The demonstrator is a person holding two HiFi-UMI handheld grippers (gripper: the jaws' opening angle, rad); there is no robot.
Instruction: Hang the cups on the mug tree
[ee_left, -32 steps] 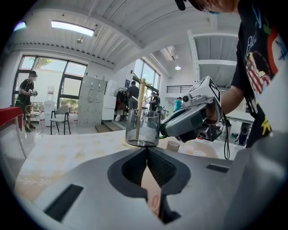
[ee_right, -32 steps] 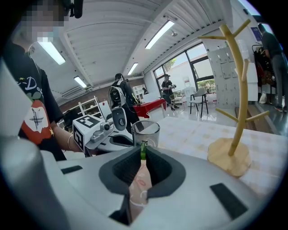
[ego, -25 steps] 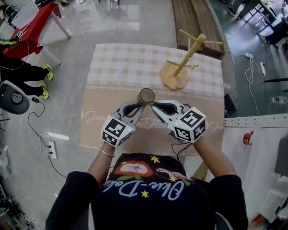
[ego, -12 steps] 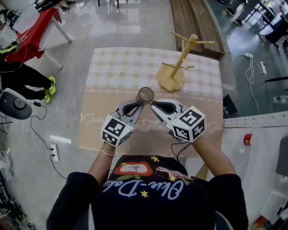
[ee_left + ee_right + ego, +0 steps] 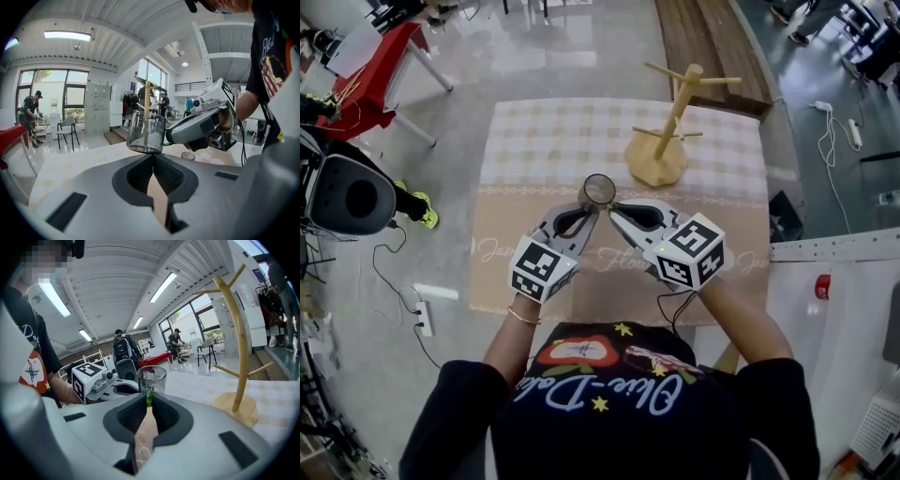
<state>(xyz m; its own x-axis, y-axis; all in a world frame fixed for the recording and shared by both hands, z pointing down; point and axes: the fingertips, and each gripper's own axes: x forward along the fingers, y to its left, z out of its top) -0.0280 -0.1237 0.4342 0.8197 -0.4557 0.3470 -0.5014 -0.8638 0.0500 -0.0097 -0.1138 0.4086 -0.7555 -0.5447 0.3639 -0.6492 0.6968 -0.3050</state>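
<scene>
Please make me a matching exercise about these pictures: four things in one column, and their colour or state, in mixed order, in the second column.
Things:
1. glass cup
2. mug tree
3. right gripper
4. tablecloth

Descriptions:
A. beige, partly checked
B. jaws shut on a green handle
C. wooden, pegs bare
D. transparent

Pairs: 1-D, 2-C, 3-B, 4-A

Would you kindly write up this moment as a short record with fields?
cup: clear glass with a green handle, between the two grippers
left gripper: jaws together, tips at the cup's base
right gripper: jaws closed on the green handle
mug tree: wooden, upright on the table, beyond the cup, every peg bare
task state: no cup hung yet
</scene>
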